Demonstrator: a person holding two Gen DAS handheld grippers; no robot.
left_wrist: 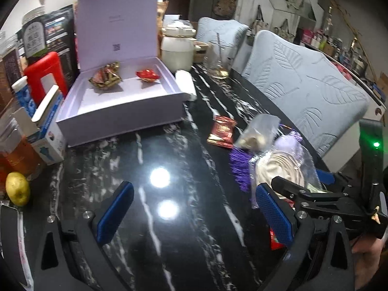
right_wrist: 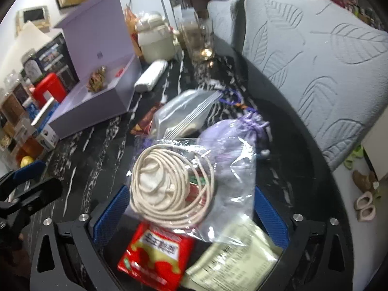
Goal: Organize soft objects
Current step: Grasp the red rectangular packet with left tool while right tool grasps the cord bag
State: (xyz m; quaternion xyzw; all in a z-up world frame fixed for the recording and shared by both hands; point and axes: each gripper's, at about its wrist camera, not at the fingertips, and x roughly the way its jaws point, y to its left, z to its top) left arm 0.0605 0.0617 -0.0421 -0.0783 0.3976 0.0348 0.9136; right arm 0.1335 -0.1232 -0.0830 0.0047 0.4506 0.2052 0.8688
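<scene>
My right gripper (right_wrist: 189, 215) is open, its blue fingers either side of a clear bag holding a coiled cream cord (right_wrist: 167, 184). Close to the camera lie a red packet (right_wrist: 155, 259) and a pale green packet (right_wrist: 232, 262). Behind the cord sit a lilac pouch (right_wrist: 232, 133) and a clear zip bag (right_wrist: 184, 114). My left gripper (left_wrist: 194, 215) is open over bare black marble, left of the cord bag (left_wrist: 278, 169) and a dark red sachet (left_wrist: 222, 132). The open lavender box (left_wrist: 116, 111) holds a gold wrapper (left_wrist: 105, 77) and a red wrapper (left_wrist: 148, 75).
Jars, a red container (left_wrist: 46, 75) and a small blue-white carton (left_wrist: 48, 131) crowd the table's left side, with a yellow fruit (left_wrist: 18, 189) near the edge. A white lidded pot (left_wrist: 178, 48) and a glass (left_wrist: 219, 60) stand behind the box. Grey cushioned chairs (left_wrist: 303, 84) line the right.
</scene>
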